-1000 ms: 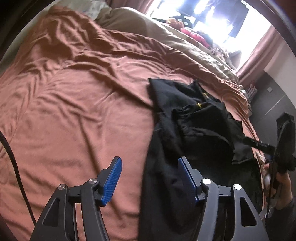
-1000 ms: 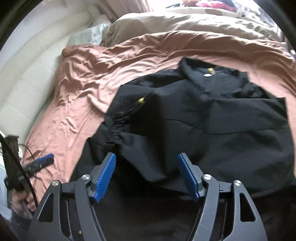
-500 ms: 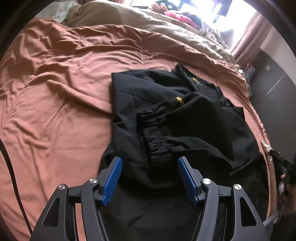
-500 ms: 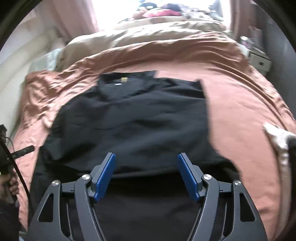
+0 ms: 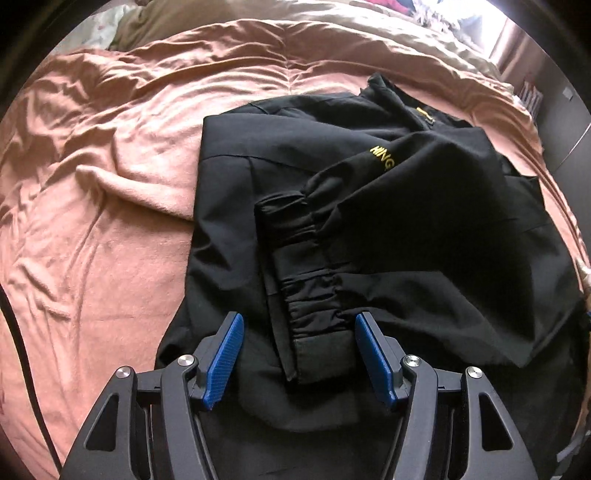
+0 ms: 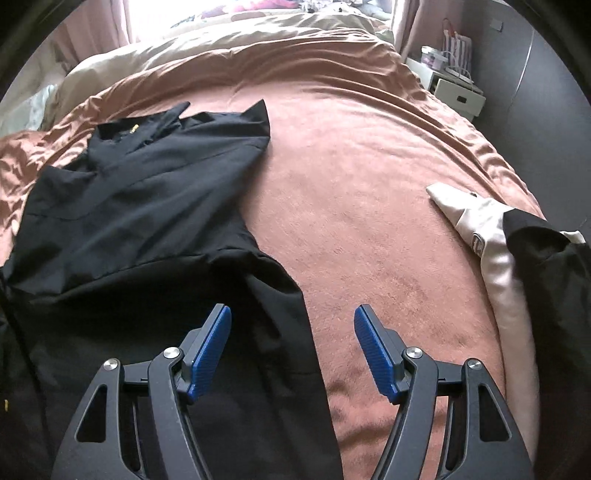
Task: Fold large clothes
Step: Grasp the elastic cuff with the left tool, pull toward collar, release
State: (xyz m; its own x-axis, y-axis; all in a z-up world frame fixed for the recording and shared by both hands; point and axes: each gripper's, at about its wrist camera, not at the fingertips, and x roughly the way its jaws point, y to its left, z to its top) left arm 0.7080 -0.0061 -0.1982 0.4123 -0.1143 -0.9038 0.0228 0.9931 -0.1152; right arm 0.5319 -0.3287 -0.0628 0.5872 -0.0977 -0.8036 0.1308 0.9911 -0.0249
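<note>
The left gripper [image 5: 297,356] is released, its blue-padded fingers [image 5: 223,356] spread wide with nothing between them. It hangs over the near part of a black jacket [image 5: 424,236], and the gap between the pads frames the gathered elastic cuff [image 5: 314,314] of a sleeve folded across the jacket's body. A second cuff [image 5: 284,218] lies just beyond the first, its sleeve also drawn across the front. Yellow lettering [image 5: 384,157] runs along that upper sleeve, and farther up the collar [image 5: 388,88] shows a small yellow tag. The jacket rests on a rumpled rust-pink bedspread [image 5: 110,184], with a beige duvet [image 5: 332,22] bunched along the far edge of the bed.

The right gripper [image 6: 291,350] is likewise released and empty, fingers [image 6: 376,354] held far apart. Its left pad sits above the black jacket [image 6: 129,214], while its right pad is over the bare bedspread [image 6: 369,184]; the jacket's near right edge runs between the two pads. From this side the jacket lies left of centre, its collar [image 6: 147,125] pointing away towards the head of the bed, a corner of fabric poking up at the far right shoulder. Well apart from it, at the right edge of the bed, lies a cream and black garment [image 6: 491,236] with a small patch on its pale part. Beyond the bed corner stands a white bedside cabinet [image 6: 454,88] with small items on top, against a dark grey wall.
</note>
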